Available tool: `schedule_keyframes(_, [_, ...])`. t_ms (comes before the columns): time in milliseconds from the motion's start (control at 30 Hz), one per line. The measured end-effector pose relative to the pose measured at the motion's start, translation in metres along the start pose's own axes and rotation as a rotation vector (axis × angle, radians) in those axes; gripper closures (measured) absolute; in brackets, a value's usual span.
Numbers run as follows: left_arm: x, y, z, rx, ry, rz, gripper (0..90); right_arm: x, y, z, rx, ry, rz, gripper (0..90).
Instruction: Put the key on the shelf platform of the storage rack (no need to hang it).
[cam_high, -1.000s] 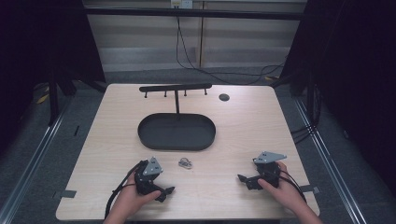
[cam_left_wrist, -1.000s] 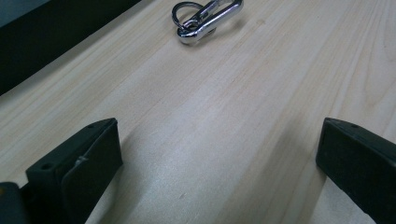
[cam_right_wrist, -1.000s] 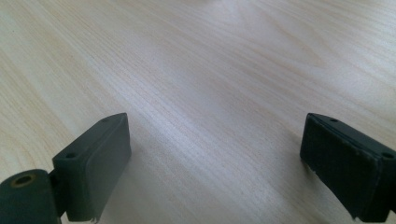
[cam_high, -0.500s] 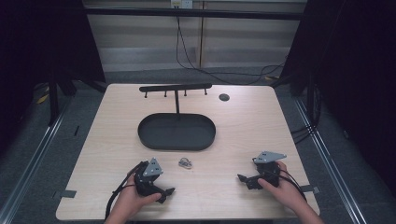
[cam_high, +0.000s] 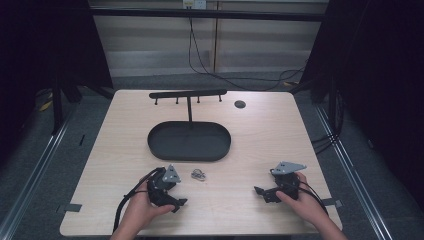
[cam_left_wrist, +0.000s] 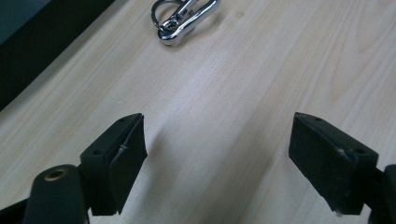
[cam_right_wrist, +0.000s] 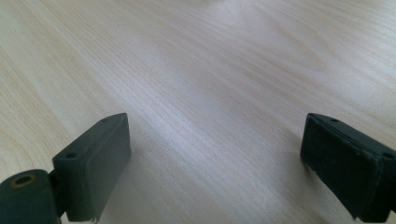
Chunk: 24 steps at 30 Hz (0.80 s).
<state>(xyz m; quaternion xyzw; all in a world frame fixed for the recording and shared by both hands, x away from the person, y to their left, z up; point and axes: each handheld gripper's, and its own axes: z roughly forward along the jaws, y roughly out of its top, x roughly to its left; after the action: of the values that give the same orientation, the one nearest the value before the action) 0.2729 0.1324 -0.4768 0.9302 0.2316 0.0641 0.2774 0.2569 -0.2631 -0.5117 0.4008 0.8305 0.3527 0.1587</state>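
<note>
On the left side of the light wooden table (cam_high: 120, 150), near its front edge, the person's left hand (cam_high: 137, 210) holds the left gripper (cam_high: 176, 204), a black two-jaw tool with a grey three-cornered plate on top. In the left gripper view its two black jaws stand apart with only bare wood between them, and they have just been closing a little; nothing is pressed between the pads. Just to the right of this gripper, in the high view, lies the small shiny metal key ring with a clip (cam_high: 199, 174), flat on the wood and apart from the jaws. In the left gripper view the same key ring (cam_left_wrist: 180, 21) is at the top, ahead of the jaws and not between them. Behind the key ring, near the middle of the table, sits the black oval tray (cam_high: 155, 145), and from its far edge rises a thin black T-shaped stand with small pegs (cam_high: 188, 93). Further to the right, near the far edge, there is a small dark round disc (cam_high: 240, 104) on the wood. At the right front of the table, the right hand (cam_high: 305, 202) holds the right gripper (cam_high: 260, 191), well apart from the key ring. In the right gripper view its jaws are wide apart over bare wood, with nothing between them.
</note>
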Motion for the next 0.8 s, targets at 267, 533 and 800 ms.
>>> schedule_keyframes(267, [0.0, 0.018, 0.0, 0.078, -0.064, -0.018, 23.9, 0.0, 0.0, 0.0, 0.004, 0.002, 0.004, 8.4])
schedule_keyframes(533, [0.005, 0.035, 0.006, 0.136, -0.132, -0.04, 26.6, 0.0, 0.001, 0.0, 0.004, 0.002, 0.003, 8.3])
schedule_keyframes(800, [0.011, 0.045, 0.008, 0.125, -0.125, -0.053, 29.0, -0.001, 0.001, 0.001, 0.001, 0.006, -0.002, 8.3])
